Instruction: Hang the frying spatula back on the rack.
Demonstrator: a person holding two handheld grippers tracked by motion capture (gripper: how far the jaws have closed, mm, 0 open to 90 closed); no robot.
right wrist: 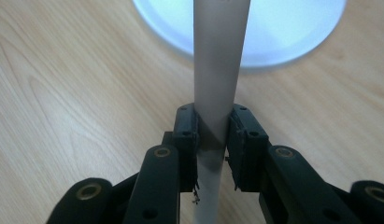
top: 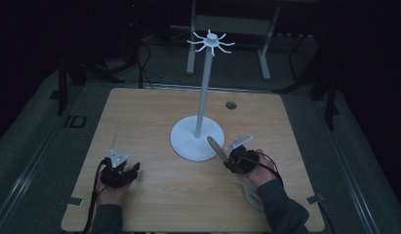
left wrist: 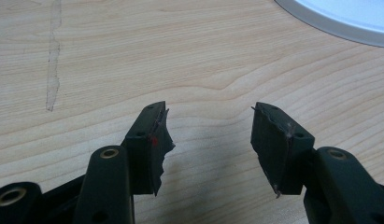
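Meanwhile the right gripper (right wrist: 213, 135) clamps a flat pale grey utensil handle (right wrist: 216, 70), angled up toward the white round-based hook stand (top: 197, 139) at the middle of the light wooden worktop (top: 154, 112). Well apart, the left gripper (left wrist: 208, 140) rests empty, jaws spread wide.

Matt pale wood-grain table (top: 154, 195), smooth white stand base (top: 186, 141).

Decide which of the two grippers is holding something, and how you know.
The right gripper: its jaws are shut on a grey utensil handle. The left gripper stands open above bare wooden table.
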